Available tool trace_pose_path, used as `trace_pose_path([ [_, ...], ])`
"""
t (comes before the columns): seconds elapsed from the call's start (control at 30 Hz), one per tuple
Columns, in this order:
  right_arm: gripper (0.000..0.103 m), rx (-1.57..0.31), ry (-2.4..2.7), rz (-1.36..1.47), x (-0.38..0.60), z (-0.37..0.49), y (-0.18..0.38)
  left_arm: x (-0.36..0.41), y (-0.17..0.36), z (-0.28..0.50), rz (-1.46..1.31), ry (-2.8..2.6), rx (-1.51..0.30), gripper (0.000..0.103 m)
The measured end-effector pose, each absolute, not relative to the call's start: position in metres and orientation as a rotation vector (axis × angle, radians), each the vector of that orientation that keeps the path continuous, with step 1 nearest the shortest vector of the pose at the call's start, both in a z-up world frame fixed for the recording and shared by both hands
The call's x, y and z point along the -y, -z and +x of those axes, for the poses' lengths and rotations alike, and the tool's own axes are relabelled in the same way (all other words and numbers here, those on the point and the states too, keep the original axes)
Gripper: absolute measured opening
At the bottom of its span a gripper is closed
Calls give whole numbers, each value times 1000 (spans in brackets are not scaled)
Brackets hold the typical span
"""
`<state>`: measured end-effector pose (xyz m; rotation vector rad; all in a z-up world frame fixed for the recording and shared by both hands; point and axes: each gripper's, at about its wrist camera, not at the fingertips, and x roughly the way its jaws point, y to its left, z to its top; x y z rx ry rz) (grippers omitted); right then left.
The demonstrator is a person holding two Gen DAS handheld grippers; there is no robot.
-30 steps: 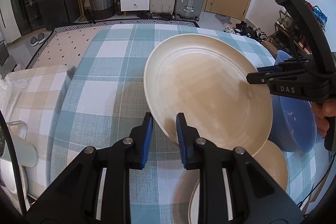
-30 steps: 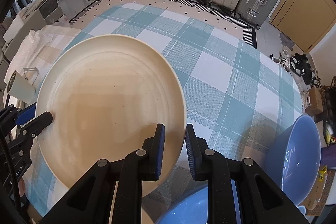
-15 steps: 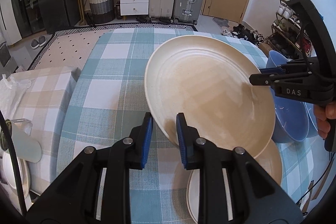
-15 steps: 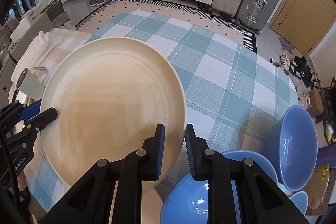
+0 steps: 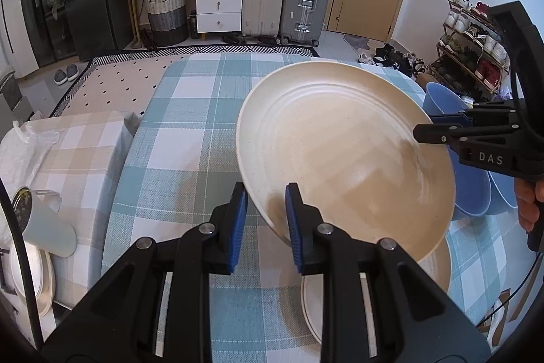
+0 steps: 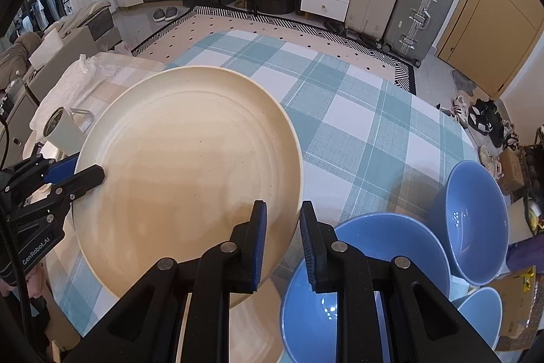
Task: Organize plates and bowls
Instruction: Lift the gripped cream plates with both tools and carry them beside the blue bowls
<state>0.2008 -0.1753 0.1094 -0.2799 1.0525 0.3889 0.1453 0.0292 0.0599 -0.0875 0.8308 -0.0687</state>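
Note:
A large cream plate (image 5: 340, 152) (image 6: 190, 165) hangs tilted above the table with the blue-and-white check cloth (image 5: 190, 131) (image 6: 357, 131). My left gripper (image 5: 266, 194) is shut on its near rim in the left wrist view and shows at the plate's left edge (image 6: 89, 168) in the right wrist view. My right gripper (image 6: 282, 213) is shut on the opposite rim and shows at the plate's right edge (image 5: 421, 130). Another cream plate (image 5: 438, 267) (image 6: 251, 329) lies on the cloth beneath. Three blue bowls (image 6: 367, 261) (image 6: 476, 220) (image 6: 482, 312) stand to the right.
A white cup (image 5: 44, 220) (image 6: 64, 131) lies on a lower side table with a beige check cover (image 5: 78, 142). A pale dish (image 5: 30, 278) sits below it. Suitcases, drawers and a basket line the far wall. A shoe rack (image 5: 476, 50) stands at the right.
Both grippers have risen with the cream plate between them. The plate under it and the blue bowls have come further into view.

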Motion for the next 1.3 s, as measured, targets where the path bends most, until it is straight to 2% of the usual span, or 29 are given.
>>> trace_pose_path([
  [0.57,20,-990,-399,-242,186,150,-118,-23,-72,110,-69,71,-798,20],
  [1.3,20,-925,-404,-208,201,113,-116,-16,-61,94,-73,88,-795,20],
])
